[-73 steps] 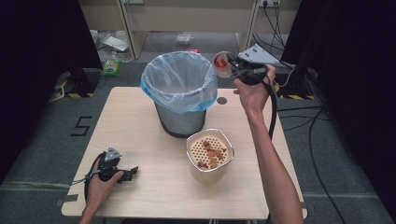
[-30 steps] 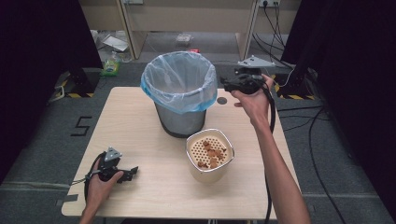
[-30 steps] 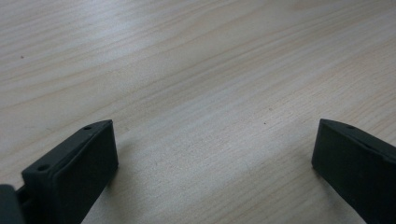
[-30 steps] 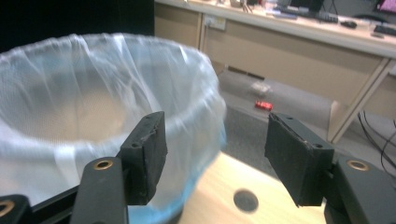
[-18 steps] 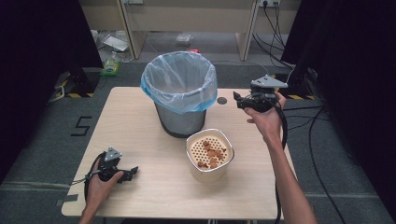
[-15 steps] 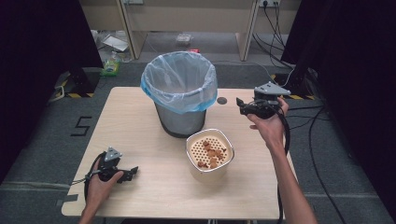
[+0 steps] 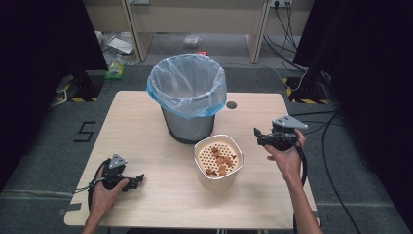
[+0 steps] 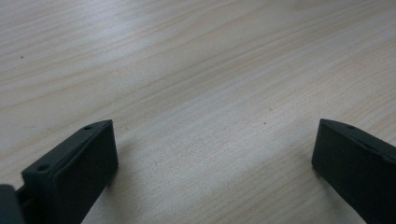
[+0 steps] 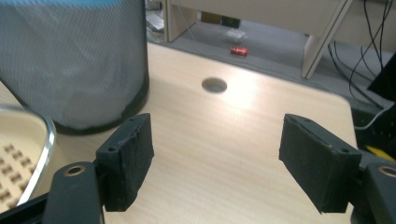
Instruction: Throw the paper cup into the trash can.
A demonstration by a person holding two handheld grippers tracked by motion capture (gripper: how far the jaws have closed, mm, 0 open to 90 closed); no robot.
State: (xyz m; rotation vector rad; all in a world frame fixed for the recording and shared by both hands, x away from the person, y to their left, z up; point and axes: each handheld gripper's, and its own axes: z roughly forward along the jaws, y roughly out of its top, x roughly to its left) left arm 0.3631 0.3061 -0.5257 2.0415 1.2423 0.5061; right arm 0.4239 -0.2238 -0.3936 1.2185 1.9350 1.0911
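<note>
Back from bin [image 7: 187, 95] at upper centre, my right gripper [image 7: 260, 136] hovers open, empty, beside strainer bowl [image 7: 219, 161] | left gripper [image 7: 136, 179] parked open, lower left.

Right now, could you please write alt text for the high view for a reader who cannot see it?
A person holds the right gripper open above a wooden table, right of a white strainer bowl with brown bits. Behind the bowl stands a mesh bin with a blue liner; the left gripper rests near the front left.
</note>
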